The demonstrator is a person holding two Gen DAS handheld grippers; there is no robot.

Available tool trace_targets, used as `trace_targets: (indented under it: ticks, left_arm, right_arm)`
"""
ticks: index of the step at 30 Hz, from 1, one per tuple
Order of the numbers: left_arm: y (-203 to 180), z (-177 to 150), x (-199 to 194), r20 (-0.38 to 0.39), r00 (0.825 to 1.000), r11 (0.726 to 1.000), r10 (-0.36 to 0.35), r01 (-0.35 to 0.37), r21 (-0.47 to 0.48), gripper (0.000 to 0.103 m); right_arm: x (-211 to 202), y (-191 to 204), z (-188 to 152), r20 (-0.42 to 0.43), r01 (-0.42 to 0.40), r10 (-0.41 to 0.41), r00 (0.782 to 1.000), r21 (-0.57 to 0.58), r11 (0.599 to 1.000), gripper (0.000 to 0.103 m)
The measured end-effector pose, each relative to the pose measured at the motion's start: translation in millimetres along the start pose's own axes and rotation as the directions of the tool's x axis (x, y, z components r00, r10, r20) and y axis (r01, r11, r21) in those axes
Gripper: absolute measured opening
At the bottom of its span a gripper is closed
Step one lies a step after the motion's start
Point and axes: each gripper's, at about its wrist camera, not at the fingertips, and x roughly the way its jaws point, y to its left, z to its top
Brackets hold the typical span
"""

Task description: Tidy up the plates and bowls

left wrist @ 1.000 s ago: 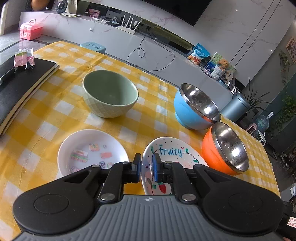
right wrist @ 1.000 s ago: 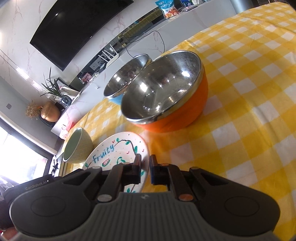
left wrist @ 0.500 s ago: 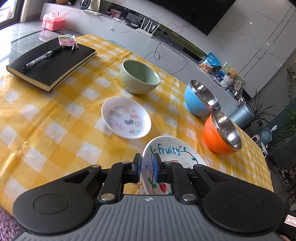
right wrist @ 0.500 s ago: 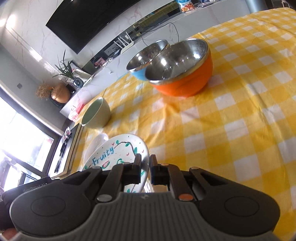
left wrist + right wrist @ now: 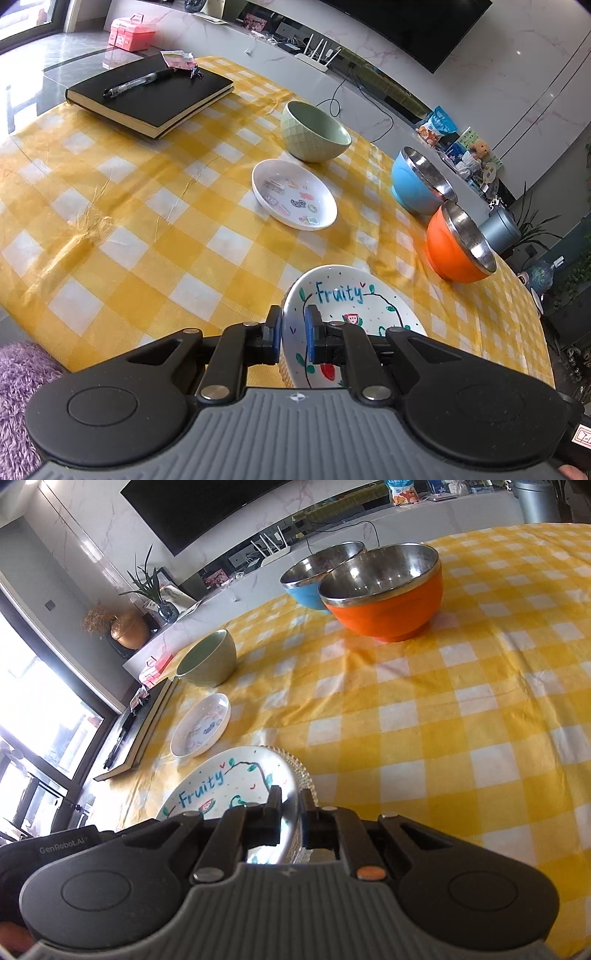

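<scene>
Both the left gripper and right gripper stay clamped on the Fruity plate, now raised farther from the orange bowl at 2 o'clock

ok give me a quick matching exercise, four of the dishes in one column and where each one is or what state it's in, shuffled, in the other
Things:
1. Fruity plate
2. sticker plate
3. green bowl
4. orange bowl

Places or states:
A. next to the blue bowl
B. flat on the cloth, between the green bowl and the Fruity plate
C. nearest the black notebook
D. rim gripped by the left gripper and right gripper

Pairs: 1-D, 2-B, 3-C, 4-A
</scene>
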Motion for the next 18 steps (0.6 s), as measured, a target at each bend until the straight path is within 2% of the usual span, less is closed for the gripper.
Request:
trace_targets:
  ticks: [18]
  left_arm:
    - [-3.9, -9.1, 9.1, -0.008, 0.999, 0.998, 0.043, -0.043, 0.049, 0.014]
  right_arm:
    - [8.1, 14.2, -2.1, 0.048, 0.076, -0.07, 0.996, -0.147, 0.986, 0.008]
